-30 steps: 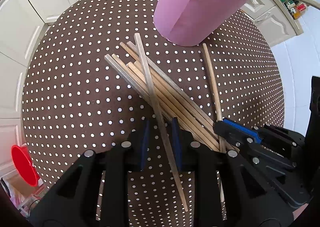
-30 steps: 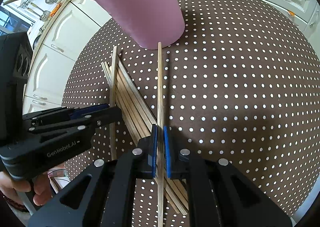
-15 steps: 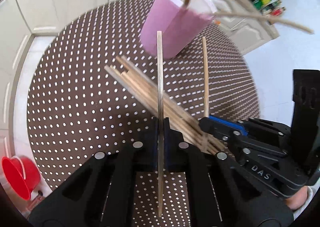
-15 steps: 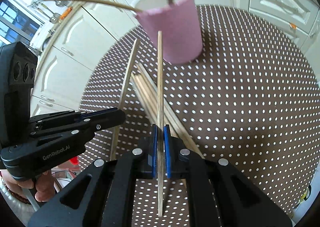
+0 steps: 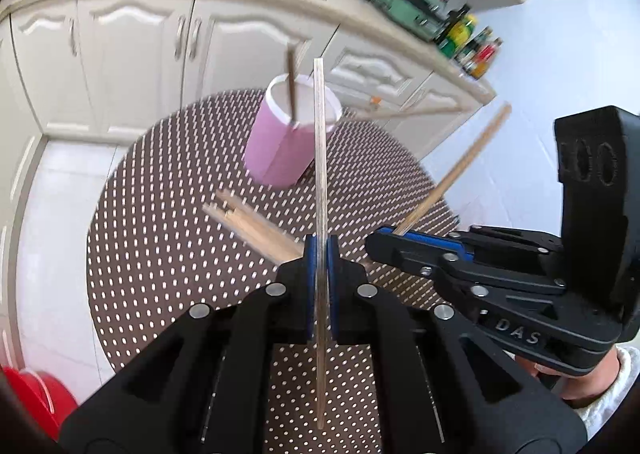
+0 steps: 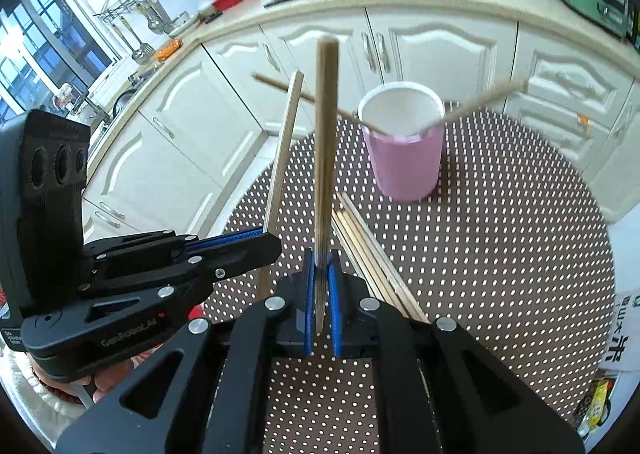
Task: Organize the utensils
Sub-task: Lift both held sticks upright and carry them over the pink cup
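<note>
My left gripper [image 5: 321, 254] is shut on a pale wooden chopstick [image 5: 320, 158], lifted clear of the table and pointing toward the pink cup [image 5: 280, 150]. My right gripper [image 6: 321, 266] is shut on another chopstick [image 6: 326, 142], also in the air. Each gripper shows in the other's view: the right gripper [image 5: 384, 242] with its chopstick [image 5: 456, 170], the left gripper [image 6: 264, 242] with its chopstick [image 6: 284, 150]. The pink cup [image 6: 406, 162] stands upright with chopsticks leaning out of it. Several chopsticks [image 6: 368, 250] lie in a pile on the dotted brown table [image 5: 160, 254].
A red basin [image 5: 36, 402] sits on the floor at the lower left. White kitchen cabinets [image 5: 132, 54] curve around behind the round table. Printed packaging [image 6: 624, 334] lies past the table's right edge. A hand [image 5: 600, 378] holds the right gripper.
The left gripper closed on a chopstick from the pile. Both grippers then rose with their chopsticks off the table, and the views tilted up toward the cup and cabinets.
</note>
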The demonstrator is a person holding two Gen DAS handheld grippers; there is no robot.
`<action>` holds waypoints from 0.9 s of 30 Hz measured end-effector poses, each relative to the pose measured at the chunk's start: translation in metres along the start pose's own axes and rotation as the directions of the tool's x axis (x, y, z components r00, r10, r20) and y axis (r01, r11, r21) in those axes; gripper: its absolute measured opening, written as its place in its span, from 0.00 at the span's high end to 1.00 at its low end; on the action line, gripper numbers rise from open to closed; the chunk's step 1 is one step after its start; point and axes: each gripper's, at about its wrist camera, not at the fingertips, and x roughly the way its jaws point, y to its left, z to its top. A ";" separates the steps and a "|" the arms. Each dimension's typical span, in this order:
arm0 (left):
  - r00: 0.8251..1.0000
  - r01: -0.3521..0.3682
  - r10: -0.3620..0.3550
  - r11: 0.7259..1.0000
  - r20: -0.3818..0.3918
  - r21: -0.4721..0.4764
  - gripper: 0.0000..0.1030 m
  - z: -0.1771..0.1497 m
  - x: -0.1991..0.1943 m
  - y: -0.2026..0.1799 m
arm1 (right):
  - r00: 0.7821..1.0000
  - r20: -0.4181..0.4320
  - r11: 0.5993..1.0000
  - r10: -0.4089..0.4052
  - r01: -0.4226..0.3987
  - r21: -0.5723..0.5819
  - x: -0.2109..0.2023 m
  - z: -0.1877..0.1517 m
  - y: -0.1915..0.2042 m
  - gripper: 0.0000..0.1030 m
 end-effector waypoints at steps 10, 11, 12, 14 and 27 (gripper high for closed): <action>0.976 -0.009 -0.008 0.997 0.217 0.080 0.95 0.043 -0.040 -0.027 | 0.991 0.125 0.998 -0.048 0.054 -0.041 -0.049 0.028 0.004 0.95; 0.969 -0.013 -0.008 0.996 0.246 0.085 0.95 0.050 -0.043 -0.030 | 0.989 0.140 0.997 -0.052 0.059 -0.045 -0.054 0.033 0.004 0.95; 0.964 -0.020 -0.004 0.996 0.265 0.086 0.95 0.055 -0.046 -0.032 | 0.986 0.156 0.997 -0.059 0.067 -0.049 -0.059 0.040 0.002 0.95; 0.951 -0.038 0.011 0.996 0.308 0.082 0.95 0.067 -0.049 -0.035 | 0.981 0.182 0.996 -0.068 0.079 -0.052 -0.068 0.051 -0.001 0.95; 0.851 -0.115 0.110 0.993 0.513 -0.022 0.94 0.131 -0.035 -0.035 | 0.949 0.289 0.988 -0.126 0.146 -0.047 -0.080 0.104 -0.034 0.95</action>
